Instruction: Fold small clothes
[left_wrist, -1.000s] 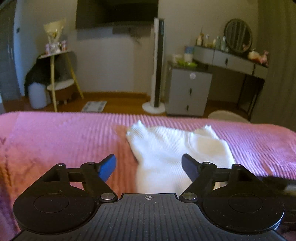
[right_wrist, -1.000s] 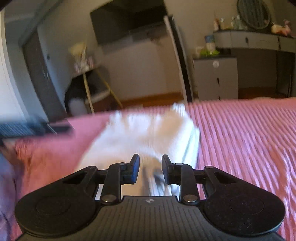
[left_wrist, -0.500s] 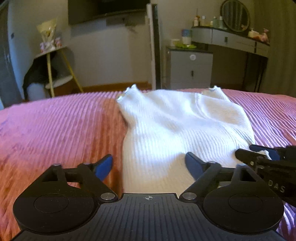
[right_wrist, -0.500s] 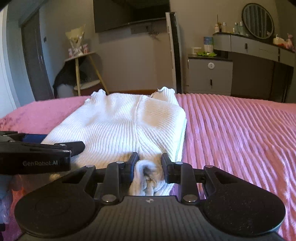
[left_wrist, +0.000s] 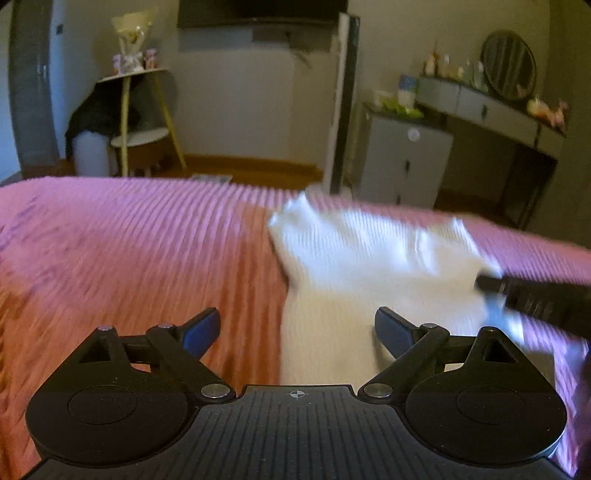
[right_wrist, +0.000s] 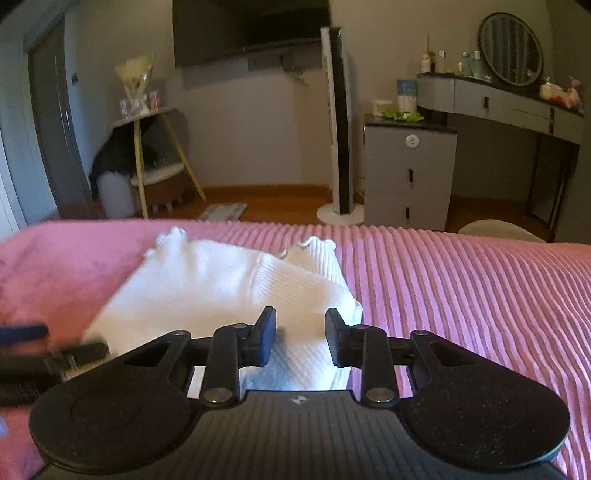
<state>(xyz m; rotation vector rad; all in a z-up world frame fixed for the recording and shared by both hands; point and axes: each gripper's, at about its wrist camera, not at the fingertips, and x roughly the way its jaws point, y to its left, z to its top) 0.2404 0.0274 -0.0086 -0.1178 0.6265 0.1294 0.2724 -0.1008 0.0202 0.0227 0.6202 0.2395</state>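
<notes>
A small white ribbed knit garment (right_wrist: 229, 291) is laid on the pink ribbed bedspread (right_wrist: 461, 288), already doubled lengthwise; the crosswise fold is judged outstanding. Its long axis runs away from both cameras, frilled ends farthest. The left gripper (left_wrist: 295, 328) is spread wide and empty; the right gripper (right_wrist: 300, 332) is part open over the near hem, nothing pinched.

My left camera sits just behind my left jaws, low over the pink bed (left_wrist: 129, 258), looking forward and slightly down toward the far wall. My right camera sits the same way behind my right jaws, also low and close. Both views share the white knit garment (left_wrist: 369, 266) (right_wrist: 207, 280), the tower fan (left_wrist: 343, 103) (right_wrist: 338, 118), the grey cabinet (left_wrist: 402, 158) (right_wrist: 410, 173) and the vanity mirror (left_wrist: 509, 66) (right_wrist: 511, 48). Each view catches the other gripper at its edge.
</notes>
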